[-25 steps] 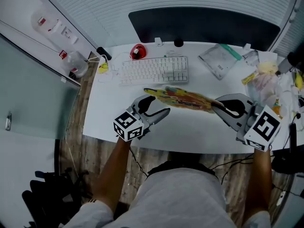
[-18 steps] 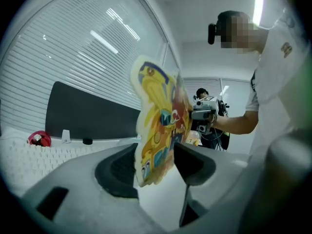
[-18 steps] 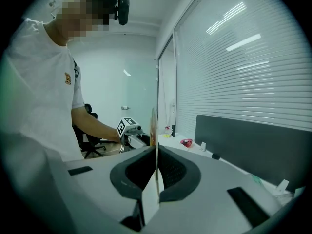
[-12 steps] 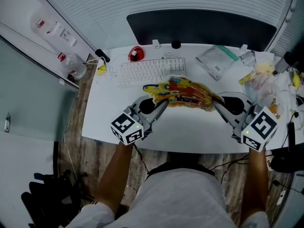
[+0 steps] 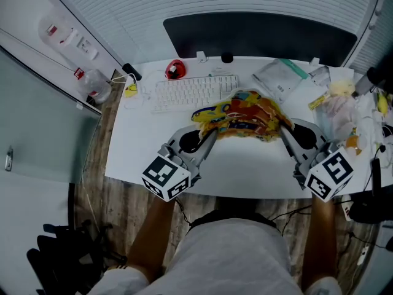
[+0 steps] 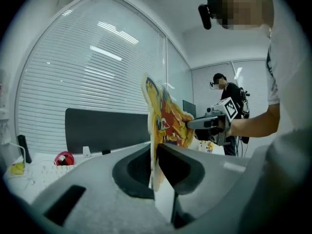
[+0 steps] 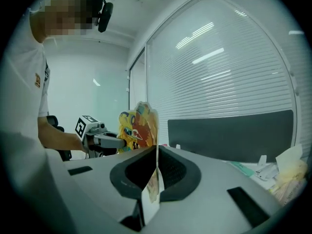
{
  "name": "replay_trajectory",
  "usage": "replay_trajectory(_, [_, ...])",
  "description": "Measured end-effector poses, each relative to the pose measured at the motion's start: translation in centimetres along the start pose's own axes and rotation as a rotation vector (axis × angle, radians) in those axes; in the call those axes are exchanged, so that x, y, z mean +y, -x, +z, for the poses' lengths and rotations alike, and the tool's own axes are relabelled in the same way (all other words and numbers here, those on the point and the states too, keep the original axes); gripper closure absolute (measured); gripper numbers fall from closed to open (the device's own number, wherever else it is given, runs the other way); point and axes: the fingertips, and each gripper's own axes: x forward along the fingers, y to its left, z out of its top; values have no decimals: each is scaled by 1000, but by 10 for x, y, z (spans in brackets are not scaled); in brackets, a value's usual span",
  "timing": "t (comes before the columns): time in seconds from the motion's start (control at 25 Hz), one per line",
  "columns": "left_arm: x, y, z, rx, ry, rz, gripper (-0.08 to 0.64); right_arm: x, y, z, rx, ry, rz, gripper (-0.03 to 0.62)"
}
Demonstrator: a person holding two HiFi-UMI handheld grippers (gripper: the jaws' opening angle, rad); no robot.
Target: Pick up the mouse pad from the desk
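Both tongs are on it! The left gripper (image 5: 210,135) pinches the left edge of the mouse pad (image 5: 245,114) and the right gripper (image 5: 284,131) pinches the opposite edge. The bright pad hangs between them, tipped up on edge and apparently clear of the white desk (image 5: 245,171). The pick-up looks all but done; only carrying it away seems left. Behind it sit a keyboard (image 5: 195,91) and a small red object (image 5: 175,70). Bags and clutter crowd the desk's right side, while blinds and a dark panel (image 5: 258,32) back the room.
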Motion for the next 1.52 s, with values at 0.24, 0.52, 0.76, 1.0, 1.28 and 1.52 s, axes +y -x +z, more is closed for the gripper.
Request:
replay_trajectory(0.24, [-8, 11, 22, -34, -11, 27, 526, 0, 5, 5, -49, -6, -53, 572])
replay_trajectory(0.52, [-14, 22, 31, -62, 15, 22, 535, 7, 6, 5, -78, -25, -89, 572])
replay_trajectory(0.76, [-14, 31, 39, -60, 19, 7, 537, 14, 6, 11, -110, -40, -83, 572])
replay_trajectory(1.0, [-15, 33, 46, -54, -2, 17, 537, 16, 8, 16, -130, -40, -82, 574])
replay_trajectory(1.28, [-16, 35, 47, -58, -8, 11, 537, 20, 10, 17, -125, -32, -88, 574])
replay_trajectory(1.52, [-19, 37, 47, -56, -9, 7, 537, 24, 12, 17, -115, -30, -92, 574])
